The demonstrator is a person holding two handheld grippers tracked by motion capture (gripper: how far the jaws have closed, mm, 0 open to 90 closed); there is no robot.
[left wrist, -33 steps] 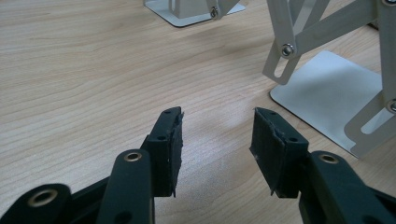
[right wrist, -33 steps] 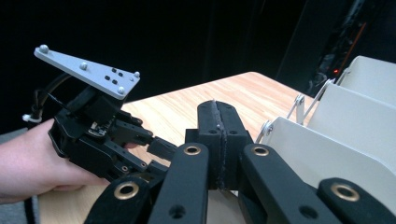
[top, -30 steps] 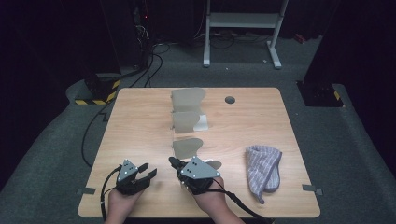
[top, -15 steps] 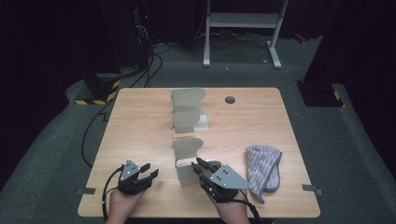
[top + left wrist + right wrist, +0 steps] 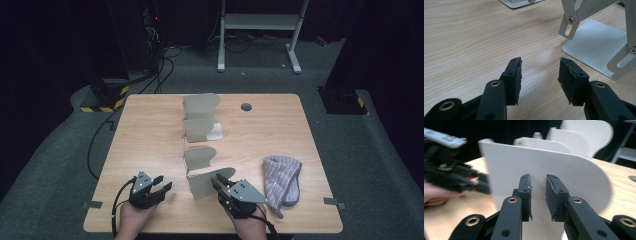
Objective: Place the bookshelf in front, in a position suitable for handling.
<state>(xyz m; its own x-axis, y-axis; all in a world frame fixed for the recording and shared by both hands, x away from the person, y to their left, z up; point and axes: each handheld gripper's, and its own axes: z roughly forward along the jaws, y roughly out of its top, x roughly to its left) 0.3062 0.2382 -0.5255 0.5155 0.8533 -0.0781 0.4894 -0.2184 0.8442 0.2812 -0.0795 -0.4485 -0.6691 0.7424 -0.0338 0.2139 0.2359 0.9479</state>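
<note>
A row of beige upright panels runs down the middle of the wooden table (image 5: 150, 130). The nearest panel (image 5: 205, 184) (image 5: 579, 177) stands tilted, with my right gripper (image 5: 218, 183) (image 5: 538, 178) just in front of its face. The right jaws have just been opening and now stand a little apart, open, with nothing between the pads. My left gripper (image 5: 163, 183) (image 5: 540, 67) rests low at the front left, open and holding nothing, over bare wood. It appears blurred at the left of the right gripper view.
A striped cloth (image 5: 282, 180) lies crumpled at the front right. Two more panels (image 5: 199, 157) (image 5: 200, 105) stand farther back. A silver base plate (image 5: 596, 47) with slotted metal arms (image 5: 571, 18) lies near the left gripper. A round hole (image 5: 246, 106) sits near the far edge.
My right gripper has let go of the nearest panel's edge and drawn back to the right and toward the front edge. The panel now stands more upright. The left gripper stayed put.
</note>
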